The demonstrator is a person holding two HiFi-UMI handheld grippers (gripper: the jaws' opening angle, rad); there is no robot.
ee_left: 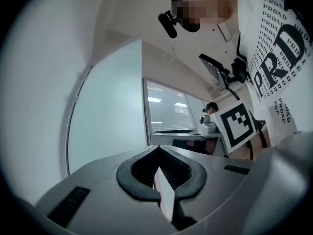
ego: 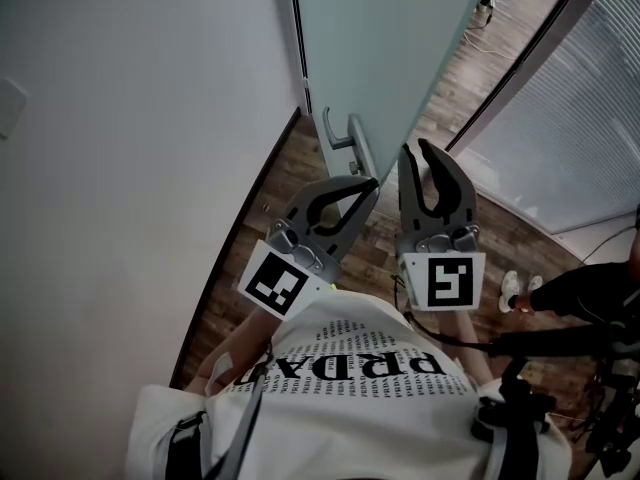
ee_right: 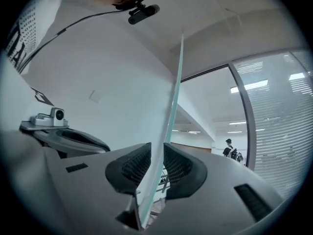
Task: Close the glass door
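At 12 o'clock from both grippers in the head view: glass door (ego: 390,48), a frosted pane standing upright, with its handle (ego: 338,133) low on the side nearest the white wall (ego: 130,118). Wood floor (ego: 470,68) runs on past the pane at 2 o'clock, so the door reads as swung open rather than seated in its frame.

Right gripper (ego: 417,150): jaws parted only by the thickness of the glass. In the right gripper view the door's thin greenish edge rises from 6 to 12 o'clock straight through the gap, and both ribbed pads appear to lie against its faces. Judged a pinch on the door's free edge; contact on the far pad is less sure.

Left gripper (ego: 370,181): jaw tips pressed together, nothing of the door between them. It sits at 9 o'clock from the right gripper, just below the handle. A pale sliver shows deep in the gap in its own view; cannot identify it.

Key relation: the door's long axis is vertical and runs across the right jaws' closing line. The right hand is the one on the pane, so any swing would go through it. Slip on smooth glass is the likely risk.
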